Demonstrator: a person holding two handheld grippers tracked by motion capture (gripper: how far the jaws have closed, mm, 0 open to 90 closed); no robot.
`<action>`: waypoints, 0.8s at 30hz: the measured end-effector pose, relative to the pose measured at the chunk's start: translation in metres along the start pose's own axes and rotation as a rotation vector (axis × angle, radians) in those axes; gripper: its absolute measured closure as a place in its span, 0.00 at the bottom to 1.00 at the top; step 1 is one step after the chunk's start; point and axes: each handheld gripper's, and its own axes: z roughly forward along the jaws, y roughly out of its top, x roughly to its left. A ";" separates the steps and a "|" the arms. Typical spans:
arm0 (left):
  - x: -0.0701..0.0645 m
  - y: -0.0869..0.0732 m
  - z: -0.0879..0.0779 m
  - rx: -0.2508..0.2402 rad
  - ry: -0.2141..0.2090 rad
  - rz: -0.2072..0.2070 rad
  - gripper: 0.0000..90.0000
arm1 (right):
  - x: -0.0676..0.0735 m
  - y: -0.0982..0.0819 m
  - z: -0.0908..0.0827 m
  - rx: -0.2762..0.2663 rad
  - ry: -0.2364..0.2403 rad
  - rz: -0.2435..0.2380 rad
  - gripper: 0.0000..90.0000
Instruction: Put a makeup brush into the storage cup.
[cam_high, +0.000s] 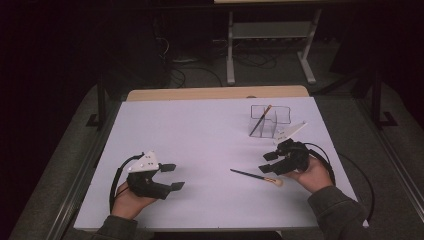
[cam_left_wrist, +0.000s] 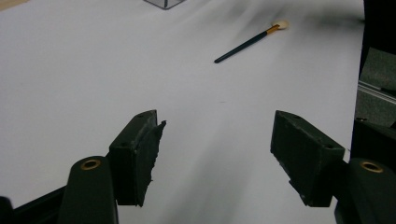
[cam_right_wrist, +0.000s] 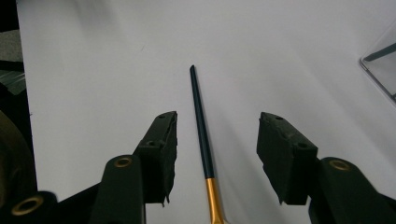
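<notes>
A makeup brush (cam_high: 256, 176) lies flat on the white table (cam_high: 200, 145), just in front of the right gripper (cam_high: 270, 162). That gripper's jaws are apart, one on each side of the brush handle, not touching it. The left gripper (cam_high: 172, 176) sits well away with its jaws apart and nothing between them. Another brush (cam_high: 261, 120) leans in a clear box (cam_high: 270, 120).

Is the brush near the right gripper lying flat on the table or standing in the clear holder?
Lying flat. The brush rests on the white table, outside the clear holder.
</notes>
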 end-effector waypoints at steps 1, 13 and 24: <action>0.000 0.000 0.000 0.001 -0.001 0.000 0.35 | 0.000 0.000 0.000 0.000 0.002 0.002 0.52; 0.000 0.000 -0.001 0.002 0.003 0.002 0.34 | 0.007 -0.003 0.009 0.026 0.007 -0.008 0.55; 0.000 0.000 0.001 0.006 0.002 0.001 0.33 | 0.007 -0.008 0.023 0.080 -0.001 -0.040 0.62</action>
